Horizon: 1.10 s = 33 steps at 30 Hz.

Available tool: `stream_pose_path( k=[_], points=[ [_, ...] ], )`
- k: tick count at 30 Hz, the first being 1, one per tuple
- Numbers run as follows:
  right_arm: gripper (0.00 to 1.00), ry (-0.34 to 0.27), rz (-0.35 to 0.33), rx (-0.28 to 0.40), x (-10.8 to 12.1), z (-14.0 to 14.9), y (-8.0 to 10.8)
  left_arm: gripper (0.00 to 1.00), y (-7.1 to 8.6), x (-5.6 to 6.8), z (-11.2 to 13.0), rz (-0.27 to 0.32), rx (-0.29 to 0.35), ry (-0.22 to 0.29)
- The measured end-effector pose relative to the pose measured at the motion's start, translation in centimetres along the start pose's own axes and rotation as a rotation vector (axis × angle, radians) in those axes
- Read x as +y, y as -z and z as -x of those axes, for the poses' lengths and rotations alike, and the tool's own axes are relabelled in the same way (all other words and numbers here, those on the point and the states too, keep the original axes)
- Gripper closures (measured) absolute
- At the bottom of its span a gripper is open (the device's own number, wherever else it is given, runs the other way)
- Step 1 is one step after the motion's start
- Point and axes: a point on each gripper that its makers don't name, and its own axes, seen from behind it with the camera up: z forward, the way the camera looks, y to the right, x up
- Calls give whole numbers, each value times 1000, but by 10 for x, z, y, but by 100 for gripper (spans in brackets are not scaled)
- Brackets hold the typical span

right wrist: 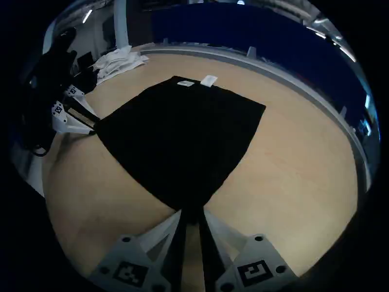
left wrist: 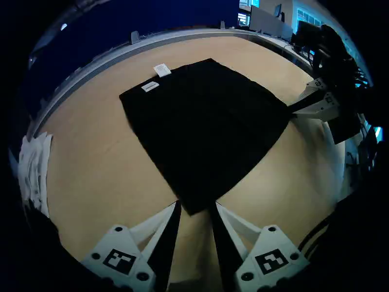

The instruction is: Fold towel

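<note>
Wooden table (left wrist: 97, 160); black towel (left wrist: 204, 126); right gripper (right wrist: 192, 214) pinching corner.

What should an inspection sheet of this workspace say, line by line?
surface: light wooden table, grey rim.
job's things: black towel lying flat; white tags at its far corner.
clutter: white cloth pile at the table edge.
grippers: left tongs open about one towel corner; right tongs narrow at another, grip unclear.
cables: black leads beside the left tongs.
surroundings: blue wall behind the table.
</note>
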Motion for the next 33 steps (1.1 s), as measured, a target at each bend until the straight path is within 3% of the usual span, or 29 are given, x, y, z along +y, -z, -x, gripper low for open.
stream_pose_path(
  k=[11, 23, 33],
  points=[
    [87, -25, -11, -11, -3, -1, -1, 93, 0, -4, -2, -20, 3, 38],
    [88, -33, -6, 19, -2, -18, 11, 94, 9, -4, -4, 1, 3, 97],
    [88, -25, -11, 21, -8, -35, 40, 94, 37, 2, -10, 10, 9, 125]
  ],
)
